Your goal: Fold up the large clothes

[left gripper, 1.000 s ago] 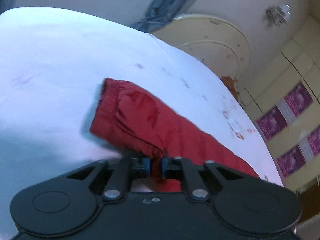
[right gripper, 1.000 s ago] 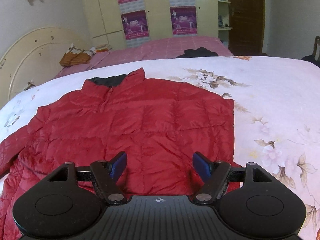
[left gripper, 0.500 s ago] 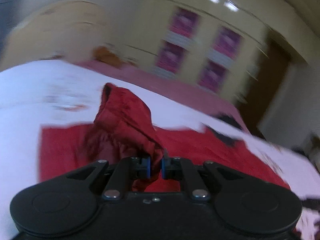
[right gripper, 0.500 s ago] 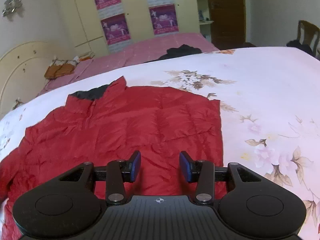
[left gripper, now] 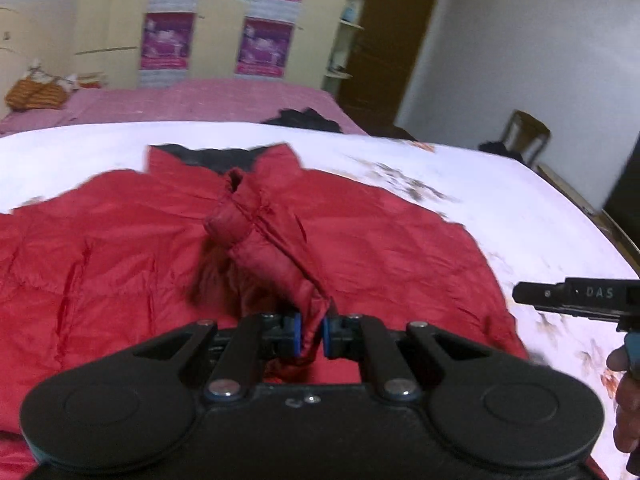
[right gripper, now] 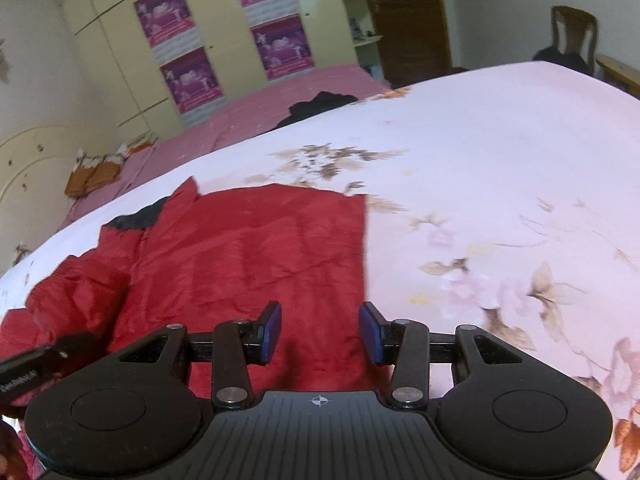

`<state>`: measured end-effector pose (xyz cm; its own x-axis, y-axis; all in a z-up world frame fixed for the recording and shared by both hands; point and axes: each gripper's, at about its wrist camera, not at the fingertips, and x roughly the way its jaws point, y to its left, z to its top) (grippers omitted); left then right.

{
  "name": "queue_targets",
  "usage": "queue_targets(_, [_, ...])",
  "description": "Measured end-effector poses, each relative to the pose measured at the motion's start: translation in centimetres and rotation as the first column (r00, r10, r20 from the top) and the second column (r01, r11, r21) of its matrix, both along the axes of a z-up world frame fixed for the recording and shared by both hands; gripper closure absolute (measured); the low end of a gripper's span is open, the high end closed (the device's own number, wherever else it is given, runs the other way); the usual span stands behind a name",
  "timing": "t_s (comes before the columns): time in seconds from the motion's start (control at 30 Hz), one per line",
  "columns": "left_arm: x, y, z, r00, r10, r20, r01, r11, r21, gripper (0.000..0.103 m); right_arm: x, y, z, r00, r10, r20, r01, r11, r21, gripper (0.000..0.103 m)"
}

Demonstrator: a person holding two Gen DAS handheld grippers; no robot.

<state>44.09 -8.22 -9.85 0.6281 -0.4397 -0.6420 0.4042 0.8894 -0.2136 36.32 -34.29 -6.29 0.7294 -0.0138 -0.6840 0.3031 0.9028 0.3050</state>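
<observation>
Red quilted jacket [left gripper: 120, 248] lies flat on the bed [left gripper: 500, 200], collar away from the cameras, dark lining showing at the neck; fabric puffy, creased, stitched in panels. One sleeve [left gripper: 260, 236] is lifted off the body and drawn across the chest, cuff end bunched and pointing toward the collar. Left gripper [left gripper: 311, 334] has its pads pinched nearly together on the sleeve fabric, red cloth squeezed between the blue pads; it points down at a slant over the jacket's middle. Right gripper [right gripper: 320, 334] hovers over the jacket's near right edge with its pads about half apart, nothing pressed between them, only the jacket and bedsheet below. From the left wrist view the right tool's body and part of a hand [left gripper: 628, 392] show at the right margin; left view is motion-blurred. Bedsheet is white with a faded floral print. Beyond it a pink bed [right gripper: 280, 108] carries a dark garment [right gripper: 320, 106] and an orange bundle [right gripper: 94, 172]. Wardrobe [right gripper: 120, 60] with purple posters [right gripper: 280, 46] at the back, brown door [right gripper: 404, 16], chair [right gripper: 572, 36] to the right.
</observation>
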Motion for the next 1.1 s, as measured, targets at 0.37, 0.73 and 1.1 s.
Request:
queue_targets(0.37, [0.4,-5.8,-1.3,0.994,-0.092,-0.058,0.094,0.994,0.047,0.077,-2.4,-3.6,0.3,0.998,-0.056,0.003,0.056,0.998,0.031,0.059])
queue_targets(0.73, [-3.5,3.9,1.7,0.991,0.112,0.079,-0.108,0.993,-0.051,0.059,-1.0,-1.7,1.8,0.992,0.072,0.108,-0.083,0.992,0.097,0.025])
queue_targets(1.1, [-1.3,16.9,-2.0,0.925,0.378,0.022,-0.379,0.922,0.078,0.068,4.1,1.4,-1.9,0.982,0.189,0.01,-0.183,0.938,0.294,0.077])
